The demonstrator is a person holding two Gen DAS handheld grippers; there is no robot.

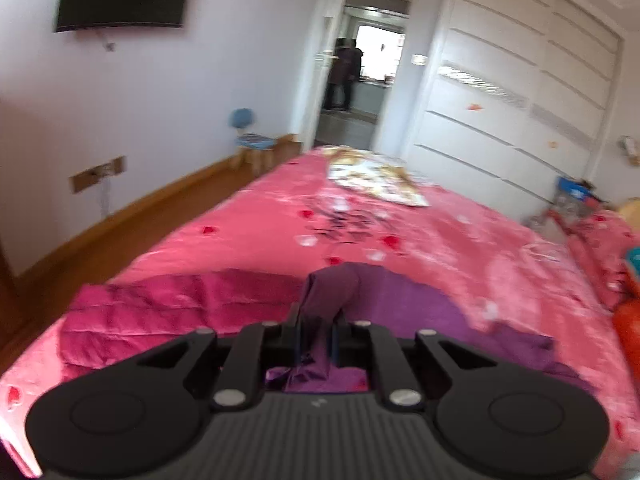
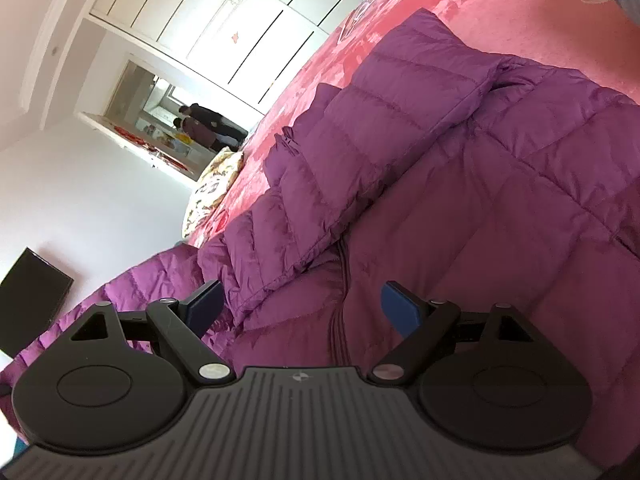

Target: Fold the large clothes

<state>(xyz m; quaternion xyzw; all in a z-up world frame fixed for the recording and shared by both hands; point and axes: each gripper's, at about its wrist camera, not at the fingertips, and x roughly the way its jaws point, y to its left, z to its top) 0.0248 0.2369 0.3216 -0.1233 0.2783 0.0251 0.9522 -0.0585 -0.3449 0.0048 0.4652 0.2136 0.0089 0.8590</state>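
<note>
A purple quilted down jacket lies spread on the pink bed cover, one sleeve folded across its body. In the left wrist view my left gripper is shut on a pinched fold of the purple jacket, which rises in a hump ahead of the fingers above the bed. The rest of the jacket trails below, lit magenta on the left. My right gripper hangs open just over the jacket's middle near the zipper, its blue pads wide apart with nothing between them.
The pink bed runs ahead to a patterned pillow. Wooden floor and a small blue stool lie left, a white wardrobe right. Two people stand beyond the open doorway. Red and boxed items sit by the bed's right side.
</note>
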